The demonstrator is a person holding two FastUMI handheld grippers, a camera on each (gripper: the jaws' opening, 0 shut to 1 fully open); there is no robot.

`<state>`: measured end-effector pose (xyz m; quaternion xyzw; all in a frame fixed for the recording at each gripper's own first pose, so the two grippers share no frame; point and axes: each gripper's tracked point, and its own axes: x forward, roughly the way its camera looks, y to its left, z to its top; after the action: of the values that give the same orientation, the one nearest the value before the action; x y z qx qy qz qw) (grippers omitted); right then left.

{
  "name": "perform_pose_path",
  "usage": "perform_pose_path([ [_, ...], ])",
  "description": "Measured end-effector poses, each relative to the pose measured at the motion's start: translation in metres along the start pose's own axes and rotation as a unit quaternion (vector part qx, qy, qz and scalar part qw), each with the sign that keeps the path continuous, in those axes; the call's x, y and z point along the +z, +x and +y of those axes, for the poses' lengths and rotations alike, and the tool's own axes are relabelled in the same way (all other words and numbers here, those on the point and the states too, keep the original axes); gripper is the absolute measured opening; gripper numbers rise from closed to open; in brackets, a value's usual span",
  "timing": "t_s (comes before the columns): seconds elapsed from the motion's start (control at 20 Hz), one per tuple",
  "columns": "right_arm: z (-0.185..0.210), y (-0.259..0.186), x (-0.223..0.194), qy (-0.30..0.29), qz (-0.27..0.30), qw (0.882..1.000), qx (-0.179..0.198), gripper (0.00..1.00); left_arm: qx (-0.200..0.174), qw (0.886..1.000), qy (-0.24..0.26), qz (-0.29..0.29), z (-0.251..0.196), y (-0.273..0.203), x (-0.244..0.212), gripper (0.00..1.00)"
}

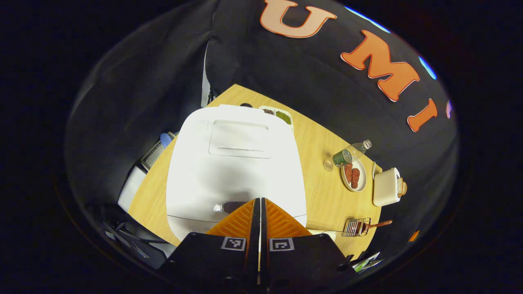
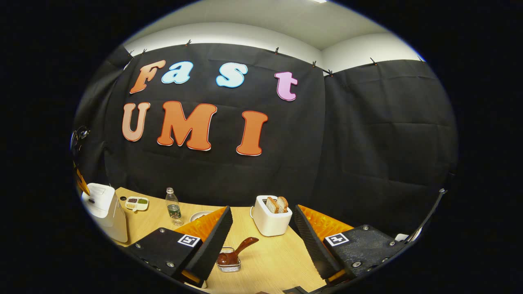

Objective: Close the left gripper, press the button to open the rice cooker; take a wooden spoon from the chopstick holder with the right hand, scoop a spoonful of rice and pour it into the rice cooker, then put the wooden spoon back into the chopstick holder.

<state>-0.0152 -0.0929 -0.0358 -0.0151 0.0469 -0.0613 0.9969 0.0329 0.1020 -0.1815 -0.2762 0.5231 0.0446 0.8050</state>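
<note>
Worktop [image 2: 278, 261] — light wood. Toaster [image 2: 271, 220], white, stands near the back edge with two bread slices [image 2: 276, 203] upright in its slots. Plastic bottle [image 2: 174, 207] stands upright beside a white plate [image 1: 354, 174] carrying red-brown food pieces. Divided dish [image 2: 137, 203] — dark and green contents — sits near the far edge.

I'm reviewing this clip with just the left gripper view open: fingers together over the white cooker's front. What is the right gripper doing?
Observer: The right gripper is open, its fingers spread wide above the table.
Operator: Has it got the wooden spoon?
Observer: No. The wooden spoon sits in the chopstick holder, between and below the fingers, apart from both.
Operator: The thing beside the plate in my view, what is it?
Observer: A white toaster with bread slices sticking out of its top.
Operator: Is the bottle lying down?
Observer: No, the bottle stands upright on the table.
</note>
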Motion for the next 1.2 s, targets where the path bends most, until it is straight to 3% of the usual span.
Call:
perform_pose_path([
  [0.3,0.002,0.004,-0.014,0.004,0.019,1.0,-0.008,0.95,0.007,0.999,-0.027,0.02,0.017,0.021,-0.004,0.06],
  [0.55,0.011,0.014,-0.036,0.017,0.044,0.999,0.002,0.95,0.033,0.999,0.04,0.0,0.022,0.023,-0.012,0.07],
  [0.8,0.019,0.022,-0.066,0.025,0.085,0.996,0.023,0.95,0.034,0.994,0.075,-0.078,0.013,-0.005,0.006,0.06],
  [1.0,0.018,0.024,-0.09,0.014,0.119,0.992,0.027,0.96,0.02,0.975,0.098,-0.2,-0.007,-0.048,0.06,0.02],
  [1.05,0.018,0.024,-0.097,0.015,0.129,0.991,0.027,0.96,0.021,0.969,0.103,-0.225,-0.01,-0.059,0.074,0.06],
  [1.2,0.019,0.017,-0.119,0.022,0.162,0.986,0.029,0.96,0.052,0.945,0.131,-0.295,-0.014,-0.084,0.107,0.06],
])
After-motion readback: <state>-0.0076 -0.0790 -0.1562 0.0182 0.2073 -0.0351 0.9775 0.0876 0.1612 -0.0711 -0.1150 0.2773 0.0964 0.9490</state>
